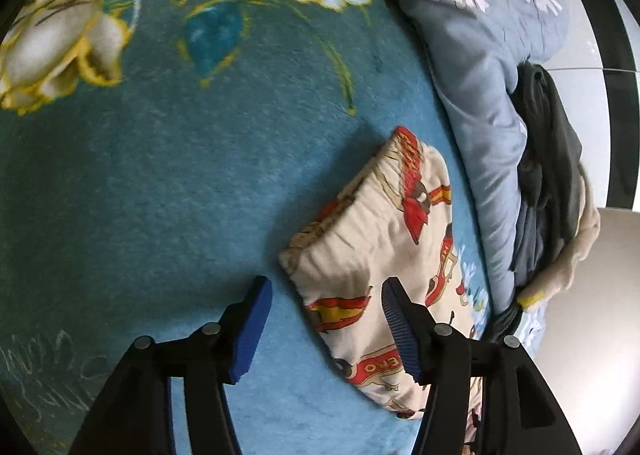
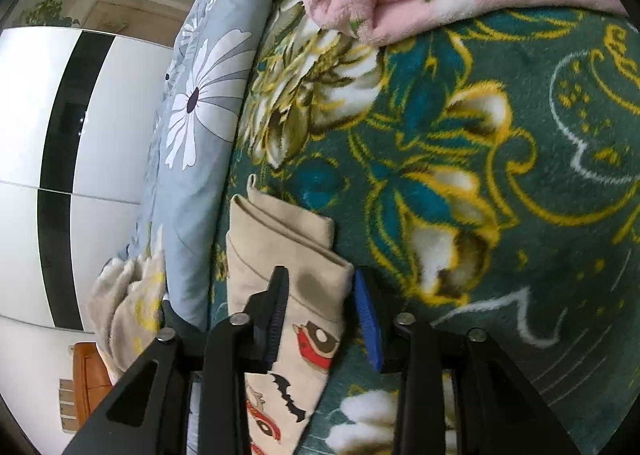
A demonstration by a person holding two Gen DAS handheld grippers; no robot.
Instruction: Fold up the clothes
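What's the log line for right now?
left gripper: open, above garment | right gripper: open, straddles garment | garment: folded, on blanket

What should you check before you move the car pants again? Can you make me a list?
1. Cartoon-print garment folded into a compact bundle: ok.
2. Left gripper free to move, jaws open with nothing pinched: ok.
3. Right gripper has a firm hold on the beige folded end: cannot tell. The cloth sits between the jaws, but no squeeze is visible.
4. Teal floral blanket lies flat around the garment: ok.
5. Dark clothes pile at the bed's edge is apart from the garment: ok.
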